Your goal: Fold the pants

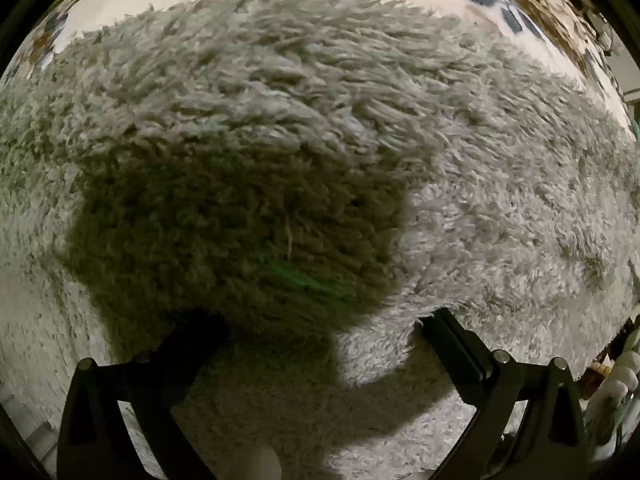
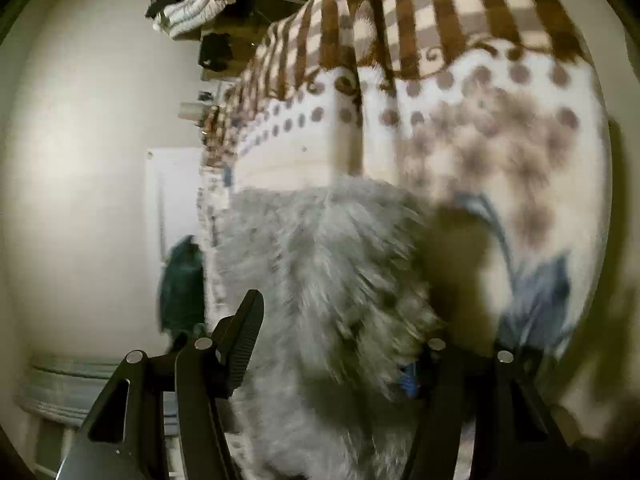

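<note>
On blanket (image 2: 460, 128), fluffy pants (image 2: 328, 264) lengthwise away.

Your left gripper (image 1: 320, 328) has matte black fingers on triangular cut-out linkages with silver round pivot pins; your right gripper (image 2: 340, 336) matches, one finger pad (image 2: 246, 336) ribbed

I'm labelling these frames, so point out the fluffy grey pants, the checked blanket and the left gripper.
fluffy grey pants (image 1: 320, 120): left wrist view, lit pile.
checked blanket (image 2: 440, 12): right wrist view, brown-striped top.
left gripper (image 1: 320, 328): left wrist view, midway between fingertips.
</note>
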### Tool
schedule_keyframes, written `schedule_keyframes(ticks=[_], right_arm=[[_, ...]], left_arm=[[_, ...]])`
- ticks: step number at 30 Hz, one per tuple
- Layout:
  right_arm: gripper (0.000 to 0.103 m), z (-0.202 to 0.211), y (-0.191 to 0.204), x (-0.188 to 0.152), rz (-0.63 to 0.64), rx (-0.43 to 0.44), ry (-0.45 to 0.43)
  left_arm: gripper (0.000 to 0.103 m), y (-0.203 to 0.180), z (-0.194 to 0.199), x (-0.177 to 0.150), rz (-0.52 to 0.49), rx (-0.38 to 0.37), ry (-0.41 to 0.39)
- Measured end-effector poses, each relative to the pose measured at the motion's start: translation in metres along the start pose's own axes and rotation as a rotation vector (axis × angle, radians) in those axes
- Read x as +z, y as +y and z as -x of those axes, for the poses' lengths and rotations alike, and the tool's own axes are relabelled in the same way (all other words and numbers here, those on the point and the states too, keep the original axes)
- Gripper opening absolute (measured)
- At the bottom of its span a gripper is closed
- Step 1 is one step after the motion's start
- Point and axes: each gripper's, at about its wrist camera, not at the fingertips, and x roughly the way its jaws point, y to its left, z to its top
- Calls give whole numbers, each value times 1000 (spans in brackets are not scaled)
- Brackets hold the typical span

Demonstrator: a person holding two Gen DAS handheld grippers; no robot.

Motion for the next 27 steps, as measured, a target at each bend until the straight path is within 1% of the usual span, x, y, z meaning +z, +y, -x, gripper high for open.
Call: schedule_keyframes(ticks=[1,2,3,4,5,6,7,8,9,10,12,13,14,15,16,19,20,21,22,25,27], right_arm=[[62,-10,-2,4,-3,3,19],[60,-20,-2,8,-14,37,44],[56,-27,0,10,-23,82,50],[47,-27,2,11,-29,145,51],[46,-28,4,11,-25,173,56],[46,-30,6,12,-14,177,61],[50,-34,5,14,-1,139,68],[59,-36,2,14,-4,90,66],[59,-43,-3,16,-23,48,66],[59,-45,-5,17,-21,54,65],[61,-44,2,16,-2,59,86],[62,-47,7,15,9,109,109],[62,-48,11,14,19,132,120],[64,-50,14,13,39,132,124],[67,-52,15,11,63,102,117],[66,-72,11,13,80,38,137],[59,-75,14,13,92,33,133],[51,-77,17,14,98,26,126],[35,-78,18,14,95,22,112],[25,-65,30,4,89,-4,56],[23,-51,46,0,104,-18,31]], left_arm=[[103,1,0,0,-1,3,-2],[103,1,0,-1,-1,3,-4],[103,-1,-2,-2,0,2,-6],[103,-3,-2,-4,0,1,-8],[103,-10,-3,-8,0,1,-10],[103,-10,-2,-10,2,1,-11],[103,-10,-1,-11,2,2,-13],[103,-10,-1,-11,3,3,-14],[103,-15,-1,-10,5,4,-15],[103,-22,-4,-13,6,4,-17],[103,-22,-3,-14,5,0,-18],[103,-21,-4,-14,6,-2,-19],[103,-21,-3,-14,8,-3,-19],[103,-20,-3,-14,8,-3,-20],[103,-19,-3,-15,8,-3,-22],[103,-18,-3,-16,8,-3,-25],[103,-19,-3,-16,9,-4,-26],[103,-18,-3,-17,10,-6,-28],[103,-19,-3,-18,8,-6,-30],[103,-17,4,-21,9,-25,-31],[103,-16,13,-24,12,-46,-38]])
